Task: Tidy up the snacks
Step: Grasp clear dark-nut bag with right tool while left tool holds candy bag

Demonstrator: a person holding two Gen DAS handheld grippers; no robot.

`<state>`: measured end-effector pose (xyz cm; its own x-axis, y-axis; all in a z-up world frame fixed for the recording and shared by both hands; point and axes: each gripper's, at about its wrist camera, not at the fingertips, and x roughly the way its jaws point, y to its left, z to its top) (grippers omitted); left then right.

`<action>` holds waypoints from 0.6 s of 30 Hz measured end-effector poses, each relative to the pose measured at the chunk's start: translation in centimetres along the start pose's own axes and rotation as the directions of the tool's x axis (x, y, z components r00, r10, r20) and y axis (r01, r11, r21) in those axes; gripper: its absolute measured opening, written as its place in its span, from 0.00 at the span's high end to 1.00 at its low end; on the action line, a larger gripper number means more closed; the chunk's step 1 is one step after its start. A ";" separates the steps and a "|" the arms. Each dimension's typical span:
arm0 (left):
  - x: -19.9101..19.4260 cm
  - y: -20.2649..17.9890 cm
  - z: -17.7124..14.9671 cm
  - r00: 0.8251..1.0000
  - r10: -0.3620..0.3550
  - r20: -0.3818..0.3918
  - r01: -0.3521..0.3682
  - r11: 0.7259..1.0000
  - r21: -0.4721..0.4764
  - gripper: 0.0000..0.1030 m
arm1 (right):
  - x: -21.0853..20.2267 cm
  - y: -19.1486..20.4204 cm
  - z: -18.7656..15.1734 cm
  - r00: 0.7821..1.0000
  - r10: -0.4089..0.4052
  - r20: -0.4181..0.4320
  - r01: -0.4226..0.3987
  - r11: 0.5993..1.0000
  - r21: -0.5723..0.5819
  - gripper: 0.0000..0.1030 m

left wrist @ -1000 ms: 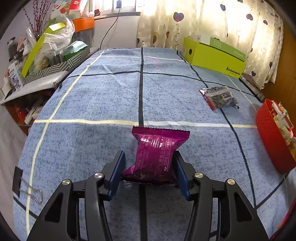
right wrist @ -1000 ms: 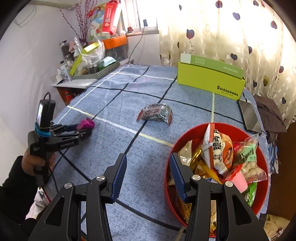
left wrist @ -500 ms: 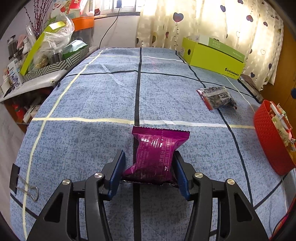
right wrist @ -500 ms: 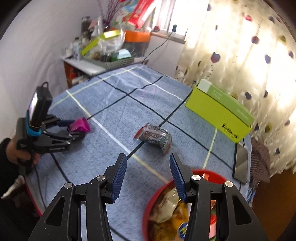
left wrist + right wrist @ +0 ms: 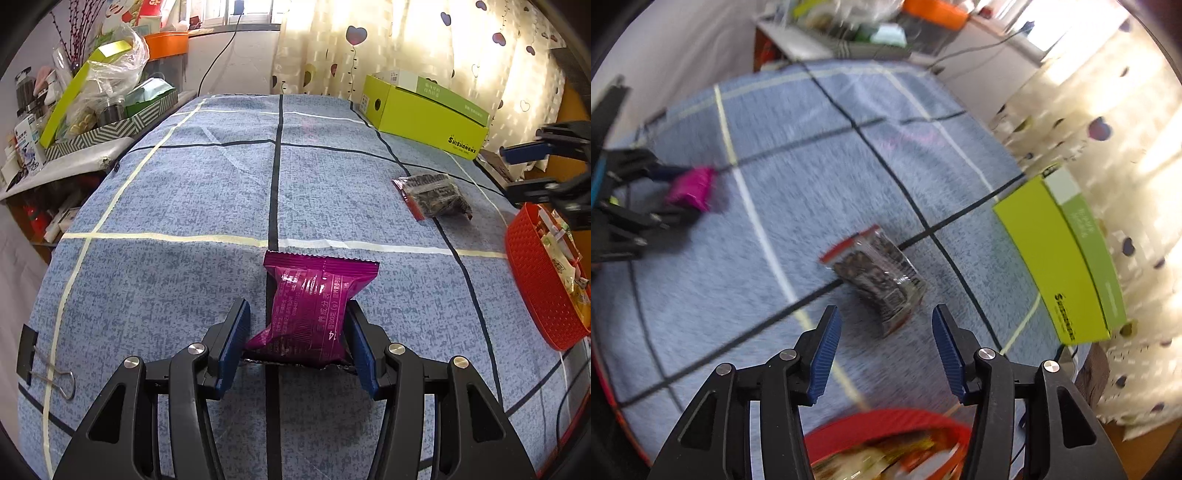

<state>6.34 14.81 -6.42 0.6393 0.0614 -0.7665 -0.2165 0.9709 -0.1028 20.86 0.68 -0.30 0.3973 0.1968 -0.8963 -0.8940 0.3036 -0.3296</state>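
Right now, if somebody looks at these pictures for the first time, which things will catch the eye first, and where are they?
First, the shiny magenta foil snack packet lying on the blue checked tablecloth, between the fingers of the left gripper. Next, the clear packet of dark snacks with a red edge, lying just ahead of the open right gripper. The red plastic basket full of snacks at the table's edge and the lime-green cardboard box near the curtain also stand out.

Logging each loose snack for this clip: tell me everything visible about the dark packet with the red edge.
The dark packet is a small, clear-looking plastic pouch of dark contents with a red sealed strip at one end. It looks puffed and slightly crumpled, and lies flat and askew on the blue cloth, across one black grid line. Nothing touches it but the cloth. It lies just ahead of the right gripper, whose fingers stand apart short of it.
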 end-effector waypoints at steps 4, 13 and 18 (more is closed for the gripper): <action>0.0 0.0 0.0 1.000 0.004 0.000 -0.004 1.000 0.002 0.48 | 3.2 -1.3 0.9 0.999 0.019 -0.048 -0.020 0.999 -0.035 0.48; 0.1 -0.1 0.0 1.000 0.009 -0.002 -0.009 1.000 0.007 0.48 | 6.2 -0.8 3.0 0.993 0.075 -0.092 -0.092 0.975 -0.201 0.41; 0.1 -0.2 0.0 1.000 0.008 -0.002 -0.008 1.000 0.007 0.48 | 6.7 -1.0 4.2 0.988 0.094 -0.122 -0.125 0.953 -0.276 0.41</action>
<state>6.47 14.66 -6.49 0.6362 0.0686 -0.7685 -0.2163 0.9719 -0.0924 25.27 5.61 -4.70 0.2827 0.1091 -0.9530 -0.9589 0.0077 -0.2836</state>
